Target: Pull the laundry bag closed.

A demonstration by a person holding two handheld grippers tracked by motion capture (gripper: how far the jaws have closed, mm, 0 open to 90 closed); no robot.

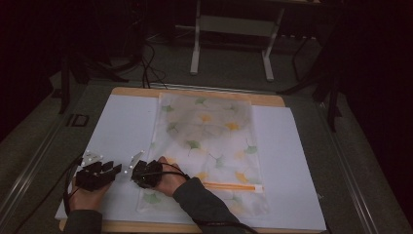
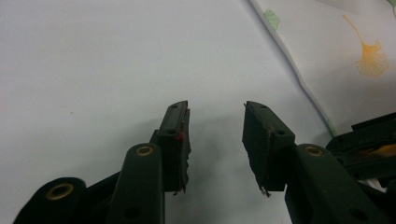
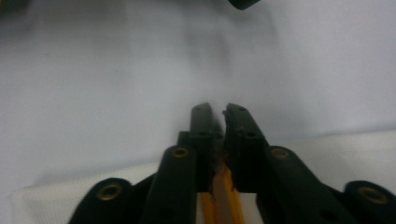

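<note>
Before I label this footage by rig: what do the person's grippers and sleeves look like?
Both grippers, left gripper and right gripper, are black, each with two flat-padded jaws and brass-coloured pivot rivets. Pale grey plates sit on top. Black cables trail back. The sleeves are dark grey.

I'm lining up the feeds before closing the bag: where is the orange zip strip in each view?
High view: orange zip strip lies level across the near part of the ginkgo-print bag, lower centre.
Left gripper view: a small orange sliver, probably the strip, at the right edge.
Right gripper view: bottom centre, running between the jaws.
Shared landmark: the bag.
</note>
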